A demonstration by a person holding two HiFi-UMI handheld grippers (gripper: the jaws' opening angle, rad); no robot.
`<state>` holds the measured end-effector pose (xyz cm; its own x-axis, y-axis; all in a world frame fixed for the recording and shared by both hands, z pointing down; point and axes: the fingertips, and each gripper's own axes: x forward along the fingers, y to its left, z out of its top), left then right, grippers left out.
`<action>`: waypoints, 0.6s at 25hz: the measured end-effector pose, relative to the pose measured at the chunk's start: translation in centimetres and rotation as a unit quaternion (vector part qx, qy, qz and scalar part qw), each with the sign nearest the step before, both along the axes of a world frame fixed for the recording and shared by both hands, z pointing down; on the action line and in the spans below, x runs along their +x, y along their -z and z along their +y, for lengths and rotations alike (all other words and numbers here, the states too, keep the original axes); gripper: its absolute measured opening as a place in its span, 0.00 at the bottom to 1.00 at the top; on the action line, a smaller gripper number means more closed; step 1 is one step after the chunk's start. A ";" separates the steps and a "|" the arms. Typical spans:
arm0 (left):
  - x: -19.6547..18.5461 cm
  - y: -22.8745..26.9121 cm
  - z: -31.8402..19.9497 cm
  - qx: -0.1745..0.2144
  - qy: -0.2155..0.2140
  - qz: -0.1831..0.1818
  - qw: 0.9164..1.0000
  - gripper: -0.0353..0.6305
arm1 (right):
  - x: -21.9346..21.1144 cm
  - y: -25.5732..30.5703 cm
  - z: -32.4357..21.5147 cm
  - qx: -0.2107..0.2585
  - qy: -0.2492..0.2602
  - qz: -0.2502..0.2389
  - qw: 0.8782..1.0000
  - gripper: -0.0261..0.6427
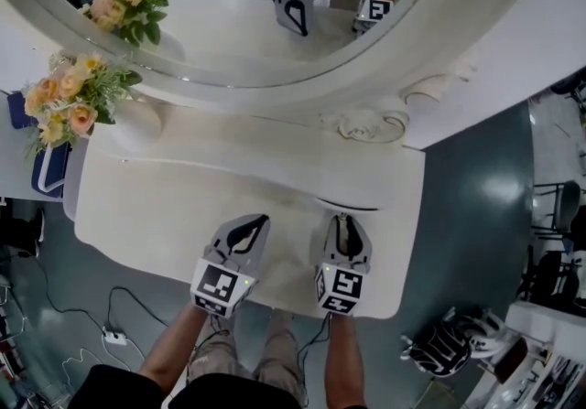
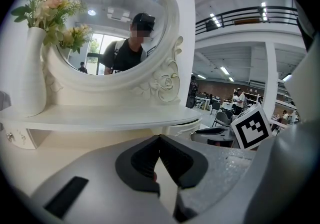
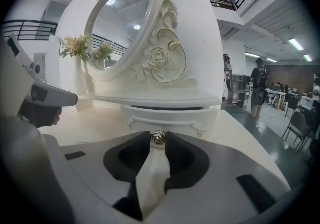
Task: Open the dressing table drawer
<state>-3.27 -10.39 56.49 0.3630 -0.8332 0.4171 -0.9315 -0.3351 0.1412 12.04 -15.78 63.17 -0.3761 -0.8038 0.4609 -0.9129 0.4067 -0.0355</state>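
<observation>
1. Metal knob [image 3: 158, 138] is pinched between the right gripper's [image 1: 343, 222] dark pads, a firm-looking hold.
2. It fronts the small white drawer [image 3: 167, 114] on the dressing table [image 1: 165, 206], below the mirror [image 3: 120, 22]. A dark gap above the drawer suggests it is barely out.
3. Left gripper [image 2: 159, 139] hangs closed and empty over the tabletop alongside.
4. Pulling is the step in hand; next comes a straight, level draw toward the person, without twisting.

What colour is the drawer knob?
Shiny silver; the knob shows best in the right gripper view.
</observation>
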 end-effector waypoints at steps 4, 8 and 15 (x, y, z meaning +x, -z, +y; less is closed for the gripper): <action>0.0 0.1 0.3 0.000 0.001 0.001 1.000 0.05 | 0.0 0.0 0.4 0.000 0.003 0.004 1.000 0.18; 0.1 0.0 0.6 0.006 -0.002 -0.002 1.000 0.05 | 0.1 0.0 0.8 0.000 0.004 0.003 1.000 0.18; 0.2 0.1 1.1 0.007 -0.003 -0.003 1.000 0.05 | 0.1 0.0 1.2 -0.001 0.007 0.005 1.000 0.18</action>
